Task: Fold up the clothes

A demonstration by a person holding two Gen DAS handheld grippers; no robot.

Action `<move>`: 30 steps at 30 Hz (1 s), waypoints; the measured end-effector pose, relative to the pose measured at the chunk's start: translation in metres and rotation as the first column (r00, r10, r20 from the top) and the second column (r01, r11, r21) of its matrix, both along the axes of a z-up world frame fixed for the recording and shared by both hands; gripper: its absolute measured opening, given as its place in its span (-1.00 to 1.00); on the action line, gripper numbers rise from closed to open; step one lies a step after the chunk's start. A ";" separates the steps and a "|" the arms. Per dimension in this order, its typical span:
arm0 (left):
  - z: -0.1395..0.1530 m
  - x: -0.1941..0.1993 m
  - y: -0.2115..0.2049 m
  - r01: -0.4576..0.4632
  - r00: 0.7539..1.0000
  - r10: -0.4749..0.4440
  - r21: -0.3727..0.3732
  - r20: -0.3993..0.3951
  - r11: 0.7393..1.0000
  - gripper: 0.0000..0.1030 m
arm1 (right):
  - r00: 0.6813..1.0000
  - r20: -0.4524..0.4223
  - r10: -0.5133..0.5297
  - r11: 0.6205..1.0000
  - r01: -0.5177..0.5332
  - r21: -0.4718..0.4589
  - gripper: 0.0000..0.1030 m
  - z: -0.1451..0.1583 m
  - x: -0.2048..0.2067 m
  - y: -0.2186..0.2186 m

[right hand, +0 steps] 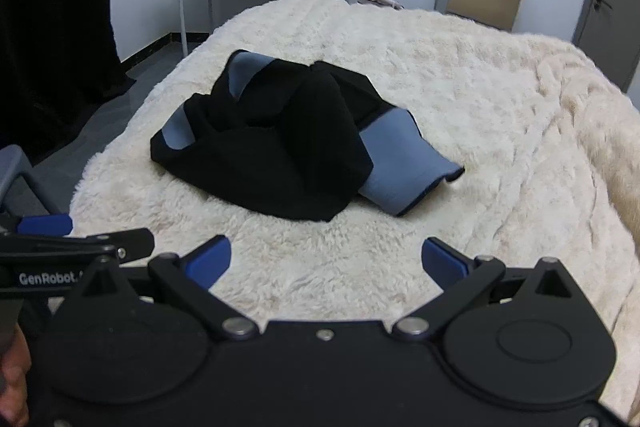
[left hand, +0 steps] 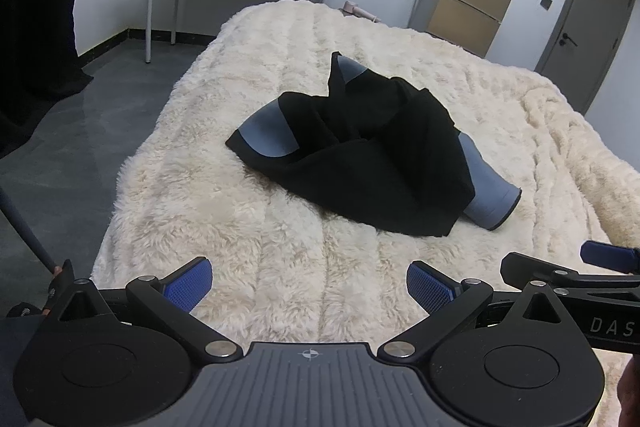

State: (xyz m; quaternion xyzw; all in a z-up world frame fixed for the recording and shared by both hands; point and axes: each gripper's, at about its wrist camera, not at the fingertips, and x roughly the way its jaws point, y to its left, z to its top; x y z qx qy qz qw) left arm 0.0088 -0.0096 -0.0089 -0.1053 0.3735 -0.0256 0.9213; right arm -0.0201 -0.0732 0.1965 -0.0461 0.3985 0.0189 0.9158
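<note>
Lying crumpled ahead of both wide-spread grippers, left and right, the black garment with grey-blue sleeves is resting on the cream fluffy blanket.

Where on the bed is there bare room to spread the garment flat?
Bare cream fluffy blanket lies between the crumpled black-and-blue garment and both open claws, left claw, right claw; more lies right of the blue sleeve. The middle is crowded.

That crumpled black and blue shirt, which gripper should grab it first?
Probably the right gripper: the crumpled black and blue shirt lies nearly straight ahead of its open jaws. For the left gripper, also open, it sits off to the right. It's a close call.
</note>
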 end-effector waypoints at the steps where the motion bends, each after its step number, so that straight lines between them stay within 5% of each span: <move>1: 0.002 0.000 0.000 0.001 1.000 -0.001 0.003 -0.001 1.000 0.99 | 1.000 -0.001 -0.001 1.000 0.001 0.005 1.00 -0.001 0.000 -0.001; 30: -0.004 0.005 -0.009 0.059 0.998 -0.057 0.050 -0.040 0.997 0.99 | 0.998 -0.069 -0.004 0.988 0.014 0.154 1.00 -0.012 0.016 -0.030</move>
